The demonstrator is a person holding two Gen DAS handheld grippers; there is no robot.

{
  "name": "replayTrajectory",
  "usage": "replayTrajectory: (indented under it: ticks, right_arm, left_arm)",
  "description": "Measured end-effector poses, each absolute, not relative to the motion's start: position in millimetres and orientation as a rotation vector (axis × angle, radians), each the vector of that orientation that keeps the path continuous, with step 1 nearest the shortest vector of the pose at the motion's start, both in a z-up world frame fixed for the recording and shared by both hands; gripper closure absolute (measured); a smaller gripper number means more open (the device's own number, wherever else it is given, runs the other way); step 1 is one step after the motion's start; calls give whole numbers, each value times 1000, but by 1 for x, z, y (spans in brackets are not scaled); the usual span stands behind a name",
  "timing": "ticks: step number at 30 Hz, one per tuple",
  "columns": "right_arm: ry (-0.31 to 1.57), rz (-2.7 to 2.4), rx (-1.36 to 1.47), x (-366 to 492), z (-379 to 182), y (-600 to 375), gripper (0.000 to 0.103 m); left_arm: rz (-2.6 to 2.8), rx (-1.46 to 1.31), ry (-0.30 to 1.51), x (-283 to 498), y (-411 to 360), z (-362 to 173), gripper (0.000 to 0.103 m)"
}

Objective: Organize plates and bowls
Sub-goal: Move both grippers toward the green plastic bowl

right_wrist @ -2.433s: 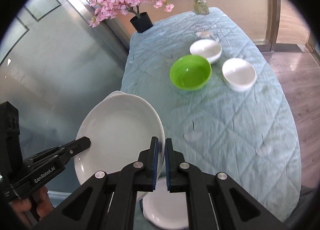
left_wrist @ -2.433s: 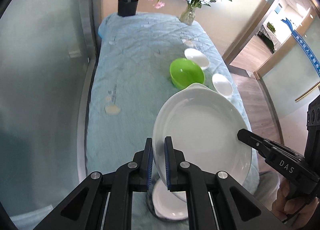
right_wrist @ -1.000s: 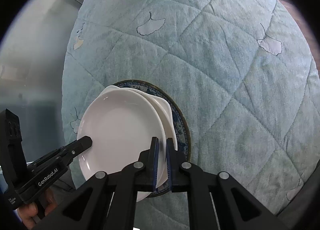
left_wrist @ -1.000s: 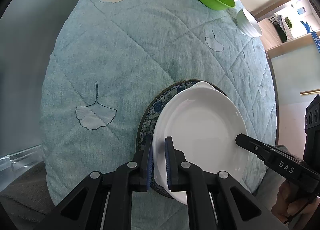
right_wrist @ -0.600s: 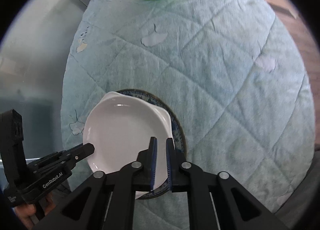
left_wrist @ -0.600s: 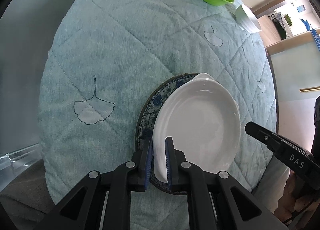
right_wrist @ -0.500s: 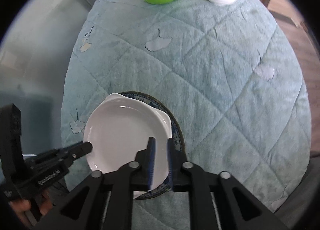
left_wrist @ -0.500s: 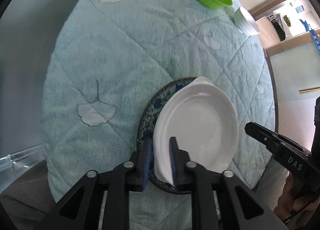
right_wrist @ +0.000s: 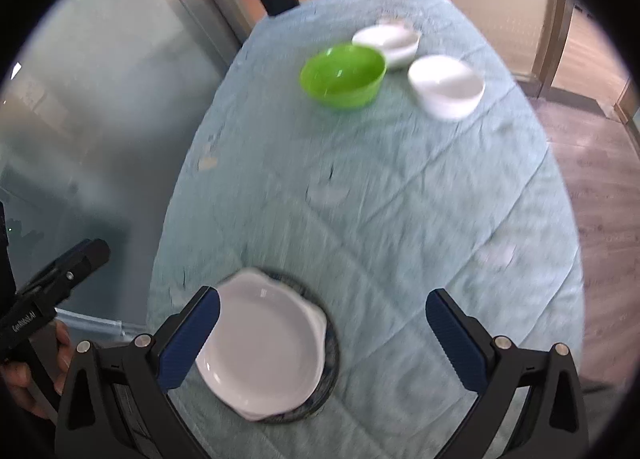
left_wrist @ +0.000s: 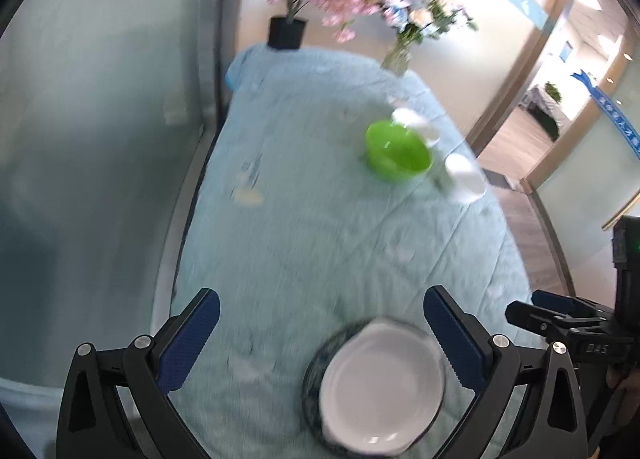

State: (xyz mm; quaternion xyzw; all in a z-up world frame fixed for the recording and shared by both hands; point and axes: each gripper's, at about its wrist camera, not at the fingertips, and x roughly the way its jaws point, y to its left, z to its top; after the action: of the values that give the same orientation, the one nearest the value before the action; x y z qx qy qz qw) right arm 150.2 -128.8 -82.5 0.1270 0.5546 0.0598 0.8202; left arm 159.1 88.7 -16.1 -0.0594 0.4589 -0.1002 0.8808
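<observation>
Left gripper [left_wrist: 320,333] and right gripper [right_wrist: 322,331] both spread wide, holding nothing. White oval dish [right_wrist: 262,347] rests on blue-patterned plate [right_wrist: 331,351]; green plastic bowl [right_wrist: 343,75] empty.

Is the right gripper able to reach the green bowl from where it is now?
Probably yes. The right gripper is open and empty, and only bare tablecloth lies between it and the green bowl; the plates sit off to its left.

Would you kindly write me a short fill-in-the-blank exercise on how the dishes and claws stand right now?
The white plate rests on a ____-patterned plate.
Both the left claw and right claw are ____.
Beside the green bowl stand ____ white bowls.

Missing words: blue; open; two
</observation>
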Motion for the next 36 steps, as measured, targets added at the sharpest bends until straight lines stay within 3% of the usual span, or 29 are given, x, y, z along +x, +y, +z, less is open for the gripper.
replayTrajectory:
  ticks: [9,16,20,27,29,33,36]
  right_arm:
    - [1147,158,168,221,-43,-164,1]
    - [1118,267,135,325,-6,-185,1]
    - [1199,243,158,384,-34,-203,1]
    - [1351,211,195,437,-120,-206,1]
    - [1366,215,206,443,-139,-205,5]
    - [1379,208,214,455,-162,-201,13]
    - [1378,226,227,461,-166,-196,33]
  left_arm:
    - [-226,29,940,250,51,43,1]
    - [-276,136,999,358,14,54,1]
    - [-329,90,1040,417,-4,36,1]
    - [-304,130,1172,485,-27,-43,3]
    - [-298,110,1187,495,-28,-61,3]
    - [-303,124,1242,512,-34,-98,32]
    - [-317,142,1273,518,-38,-119,42]
